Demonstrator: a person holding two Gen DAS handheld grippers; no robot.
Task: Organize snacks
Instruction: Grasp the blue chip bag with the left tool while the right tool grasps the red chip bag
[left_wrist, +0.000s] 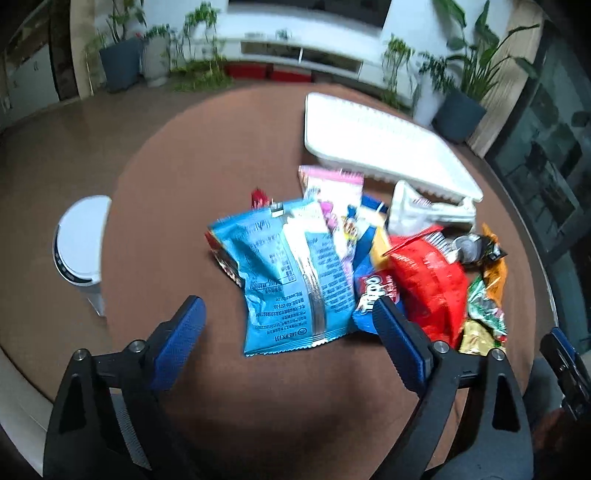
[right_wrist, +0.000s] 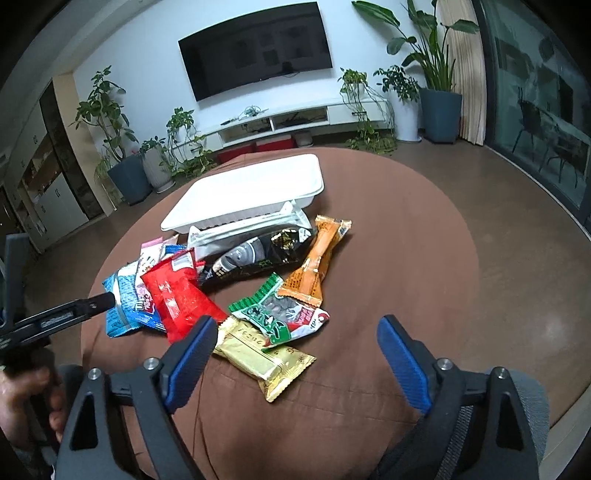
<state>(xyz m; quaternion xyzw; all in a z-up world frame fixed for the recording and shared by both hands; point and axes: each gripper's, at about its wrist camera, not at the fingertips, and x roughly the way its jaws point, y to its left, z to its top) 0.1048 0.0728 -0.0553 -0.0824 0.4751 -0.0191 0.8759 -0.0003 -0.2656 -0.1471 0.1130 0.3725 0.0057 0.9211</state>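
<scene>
Since nothing sits in the white tray (right_wrist: 258, 184) yet, the snack packets lie heaped just in front of it on the brown table (right_wrist: 406, 240), waiting to be sorted. Nearest the left tool (left_wrist: 288, 317) is the light blue packet (left_wrist: 280, 269), overlapping a red packet (left_wrist: 432, 284). That tool hovers low over the heap, jaws spread and empty. To its right, the right tool (right_wrist: 297, 334) hangs above a gold packet (right_wrist: 266, 358) and a green packet (right_wrist: 280, 317), likewise wide apart, gripping nothing.

A home living room: a wall-mounted television (right_wrist: 255, 50), white media console (right_wrist: 291, 122) and potted plants (right_wrist: 436, 74).
</scene>
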